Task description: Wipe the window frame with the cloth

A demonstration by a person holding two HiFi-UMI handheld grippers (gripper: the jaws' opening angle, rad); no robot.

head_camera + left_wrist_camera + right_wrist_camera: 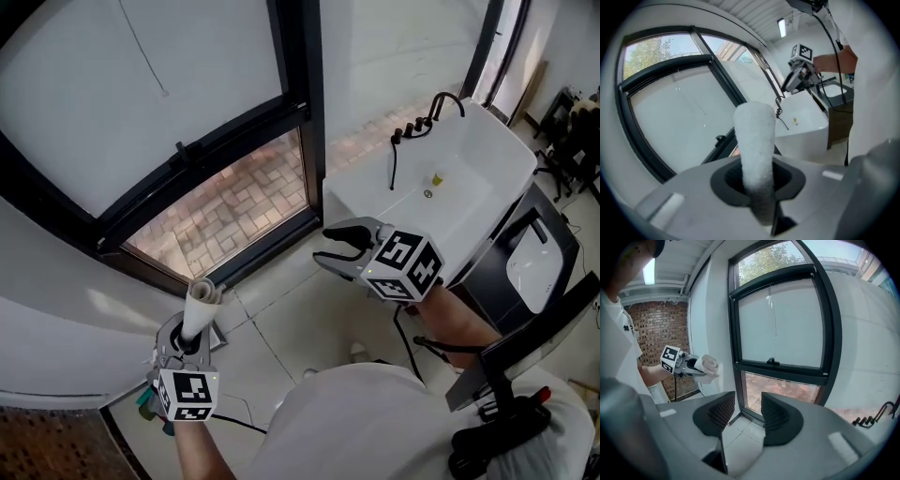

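A rolled white cloth (199,309) stands up out of my left gripper (190,339), which is shut on it at the lower left of the head view. In the left gripper view the cloth (754,145) rises between the jaws and hides part of the window. The black window frame (234,141) lies ahead, with a small handle (181,148) on its crossbar. My right gripper (339,246) is open and holds nothing, hovering near the frame's lower right corner. The right gripper view has the frame (780,369) ahead and the left gripper (686,365) with the cloth (708,366) at the left.
A white basin (441,183) with a black tap (441,105) stands right of the window. Below the crossbar, the glass shows brick paving (230,211). Pale floor tiles (300,323) lie under both grippers. A dark trolley (530,272) sits at the far right.
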